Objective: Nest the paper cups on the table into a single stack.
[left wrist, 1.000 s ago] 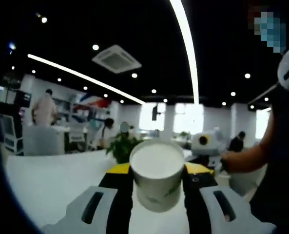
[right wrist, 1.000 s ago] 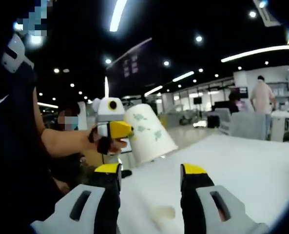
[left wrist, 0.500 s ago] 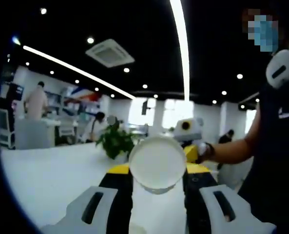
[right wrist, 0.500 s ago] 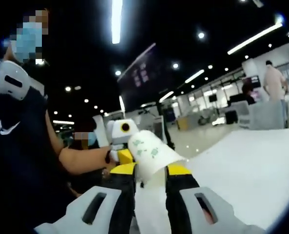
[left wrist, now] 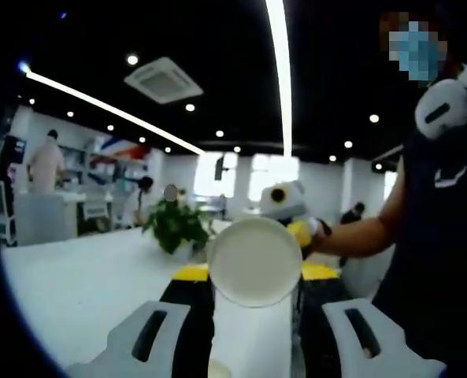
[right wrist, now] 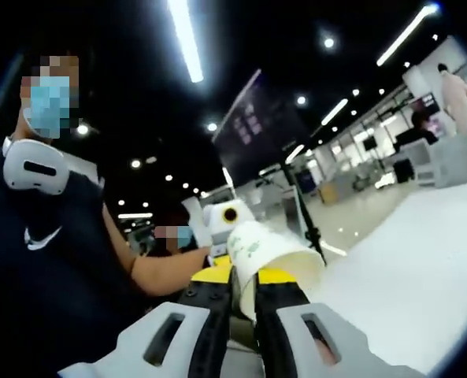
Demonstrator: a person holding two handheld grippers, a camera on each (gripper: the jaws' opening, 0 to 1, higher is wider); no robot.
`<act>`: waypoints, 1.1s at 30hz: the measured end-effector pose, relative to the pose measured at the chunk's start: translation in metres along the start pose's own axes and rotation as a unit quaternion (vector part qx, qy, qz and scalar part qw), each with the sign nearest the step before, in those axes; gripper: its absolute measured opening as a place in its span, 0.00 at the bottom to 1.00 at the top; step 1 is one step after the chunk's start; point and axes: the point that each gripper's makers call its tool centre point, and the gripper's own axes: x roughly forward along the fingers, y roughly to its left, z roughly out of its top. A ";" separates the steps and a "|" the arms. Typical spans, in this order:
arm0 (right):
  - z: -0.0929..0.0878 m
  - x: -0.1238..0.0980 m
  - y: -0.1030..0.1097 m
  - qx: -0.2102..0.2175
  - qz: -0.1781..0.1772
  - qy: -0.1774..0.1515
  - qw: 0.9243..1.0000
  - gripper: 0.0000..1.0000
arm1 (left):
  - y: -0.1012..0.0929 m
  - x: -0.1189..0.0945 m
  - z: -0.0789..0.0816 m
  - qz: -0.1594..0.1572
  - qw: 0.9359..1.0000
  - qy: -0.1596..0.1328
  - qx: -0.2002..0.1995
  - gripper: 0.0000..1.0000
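A white paper cup [left wrist: 254, 262] with green print sits between the jaws of my left gripper [left wrist: 255, 272], which is shut on it; its round white end faces the left gripper view. My right gripper [left wrist: 302, 229] is just behind the cup there. In the right gripper view the same cup [right wrist: 268, 250] lies tilted, its wide rim toward the lower right. My right gripper [right wrist: 245, 280] has its jaws drawn close together on the cup's wall at the rim. My left gripper [right wrist: 224, 250] is right behind the cup.
A white table [left wrist: 75, 276] stretches out under both grippers, also in the right gripper view [right wrist: 422, 268]. A potted plant [left wrist: 174, 224] stands at its far side. The person's forearm [right wrist: 162, 272] and dark-clothed body are close by. Other people stand far back.
The right gripper came up to the cup held by the left gripper and its jaws went from wide open to shut on the rim. The cup tipped toward the left camera.
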 end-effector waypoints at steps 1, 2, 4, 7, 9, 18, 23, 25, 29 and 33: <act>-0.001 0.000 0.000 0.011 0.005 0.001 1.000 0.05 | 0.000 0.000 -0.001 0.001 1.000 0.003 0.002 0.39; -0.001 0.000 0.001 0.019 0.010 0.000 1.000 0.04 | 0.001 0.000 -0.002 0.003 1.000 0.007 0.002 0.39; -0.001 0.000 0.003 0.019 0.014 0.001 1.000 0.02 | 0.003 0.000 -0.008 0.013 1.000 0.025 0.002 0.39; -0.003 0.002 0.007 0.020 0.021 0.008 1.000 0.00 | 0.005 0.001 -0.015 0.018 0.999 0.041 0.004 0.39; -0.003 0.003 0.008 0.016 0.019 0.009 1.000 0.00 | 0.007 0.000 -0.016 0.026 0.999 0.046 -0.005 0.46; 0.003 -0.001 -0.003 -0.021 -0.019 0.045 0.999 0.00 | 0.038 -0.013 -0.032 0.123 0.987 0.098 0.012 0.88; 0.012 -0.002 -0.001 -0.042 -0.019 0.074 0.996 0.00 | 0.053 -0.029 -0.037 0.164 0.980 0.110 0.015 0.98; 0.015 -0.004 -0.004 -0.055 -0.028 0.094 0.994 0.00 | 0.060 -0.038 -0.041 0.184 0.975 0.120 0.016 0.99; 0.021 -0.008 -0.014 -0.086 -0.058 0.145 0.984 0.00 | 0.077 -0.064 -0.050 0.235 0.962 0.134 0.024 0.99; 0.015 -0.011 -0.024 -0.117 -0.091 0.229 0.962 0.00 | 0.085 -0.087 -0.060 0.268 0.953 0.139 0.020 0.99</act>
